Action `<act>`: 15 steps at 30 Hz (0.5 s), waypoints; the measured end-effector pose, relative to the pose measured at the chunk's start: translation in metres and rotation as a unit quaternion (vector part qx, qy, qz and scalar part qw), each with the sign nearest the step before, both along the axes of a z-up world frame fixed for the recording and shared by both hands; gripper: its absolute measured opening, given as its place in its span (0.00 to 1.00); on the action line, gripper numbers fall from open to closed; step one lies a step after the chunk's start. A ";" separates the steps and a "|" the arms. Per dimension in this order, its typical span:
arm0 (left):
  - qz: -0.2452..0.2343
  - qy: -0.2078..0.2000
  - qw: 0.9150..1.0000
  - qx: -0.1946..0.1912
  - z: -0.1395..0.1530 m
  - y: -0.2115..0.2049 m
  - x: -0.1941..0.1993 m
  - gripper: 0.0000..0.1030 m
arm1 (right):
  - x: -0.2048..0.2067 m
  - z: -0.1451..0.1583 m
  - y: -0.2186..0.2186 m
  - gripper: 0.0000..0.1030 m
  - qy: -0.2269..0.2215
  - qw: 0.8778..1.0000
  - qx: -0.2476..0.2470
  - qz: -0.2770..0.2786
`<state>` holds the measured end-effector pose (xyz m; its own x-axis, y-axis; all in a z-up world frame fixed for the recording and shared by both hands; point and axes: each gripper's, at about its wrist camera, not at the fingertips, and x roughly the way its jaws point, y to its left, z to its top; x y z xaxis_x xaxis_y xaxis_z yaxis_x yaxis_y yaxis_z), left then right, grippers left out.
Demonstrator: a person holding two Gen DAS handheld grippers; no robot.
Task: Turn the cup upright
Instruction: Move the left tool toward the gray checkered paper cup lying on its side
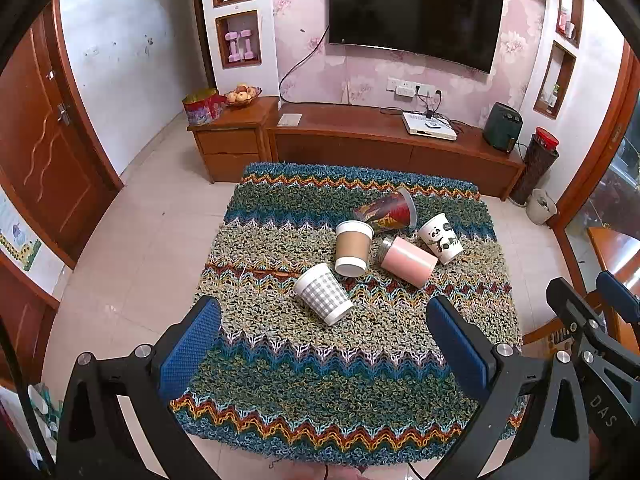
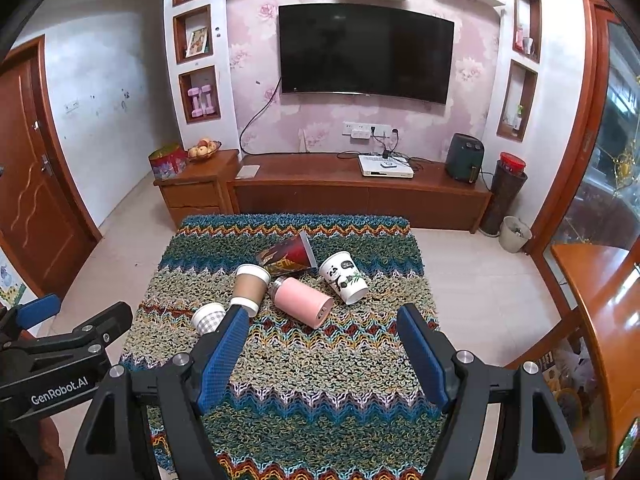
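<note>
Knitted zigzag cloth (image 1: 304, 380) covers my counter; both tools, left (image 1: 324, 344) and right (image 2: 320, 356), gape wide and empty. Mid-frame, left to right, lie the gingham cup (image 1: 323, 299), brown cup (image 1: 353, 248), pink tumbler (image 1: 408, 262), panda cup (image 1: 441, 238), all tipped over.

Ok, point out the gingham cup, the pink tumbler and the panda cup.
gingham cup (image 1: 323, 295), left wrist view, checked side wall.
pink tumbler (image 1: 408, 262), left wrist view, pink body.
panda cup (image 2: 343, 277), right wrist view, printed side.
</note>
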<state>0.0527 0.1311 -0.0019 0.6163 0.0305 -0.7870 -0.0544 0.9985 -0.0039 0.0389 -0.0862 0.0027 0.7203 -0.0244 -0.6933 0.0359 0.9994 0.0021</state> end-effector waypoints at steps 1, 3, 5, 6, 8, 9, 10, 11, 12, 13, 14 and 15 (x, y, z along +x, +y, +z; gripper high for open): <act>0.000 0.000 1.000 0.000 0.000 0.000 0.002 0.99 | 0.002 0.000 0.000 0.75 -0.001 1.000 -0.001 0.000; 0.001 -0.001 1.000 -0.001 0.001 0.000 0.005 0.99 | 0.004 0.000 0.000 0.75 -0.002 1.000 -0.002 0.000; 0.001 -0.001 1.000 -0.001 0.002 0.000 0.007 0.99 | 0.007 0.001 -0.001 0.75 -0.004 1.000 -0.003 0.000; 0.001 -0.001 1.000 -0.001 0.002 0.001 0.008 0.99 | 0.008 0.001 -0.001 0.75 -0.005 1.000 -0.004 0.000; 0.002 -0.001 1.000 -0.002 0.002 0.002 0.013 0.99 | 0.013 0.001 -0.001 0.75 -0.006 1.000 -0.006 0.001; 0.003 -0.001 1.000 -0.003 0.003 0.003 0.015 0.99 | 0.014 0.001 -0.001 0.75 -0.007 1.000 -0.005 0.001; 0.004 -0.001 1.000 -0.003 0.003 0.004 0.017 0.99 | 0.016 0.001 -0.001 0.75 -0.007 1.000 -0.005 0.001; 0.006 -0.002 1.000 -0.003 0.003 0.007 0.020 0.99 | 0.019 0.000 -0.001 0.75 -0.006 1.000 -0.006 0.001; 0.010 -0.003 1.000 -0.004 0.003 0.010 0.022 0.99 | 0.022 -0.001 -0.001 0.75 -0.005 1.000 -0.007 0.001; 0.015 -0.005 1.000 -0.006 0.002 0.015 0.025 0.99 | 0.025 -0.002 -0.002 0.75 -0.004 1.000 -0.007 0.002; 0.019 -0.007 1.000 -0.010 0.002 0.019 0.027 0.99 | 0.026 -0.002 -0.001 0.75 -0.004 1.000 -0.008 0.003; 0.024 -0.008 1.000 -0.014 0.001 0.023 0.029 0.99 | 0.029 -0.004 0.000 0.75 -0.004 1.000 -0.010 0.005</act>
<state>0.0815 0.1544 -0.0013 0.6272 0.0396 -0.7778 -0.1026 0.9942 -0.0321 0.0679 -0.0860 -0.0008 0.7260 -0.0321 -0.6869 0.0267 0.9995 -0.0185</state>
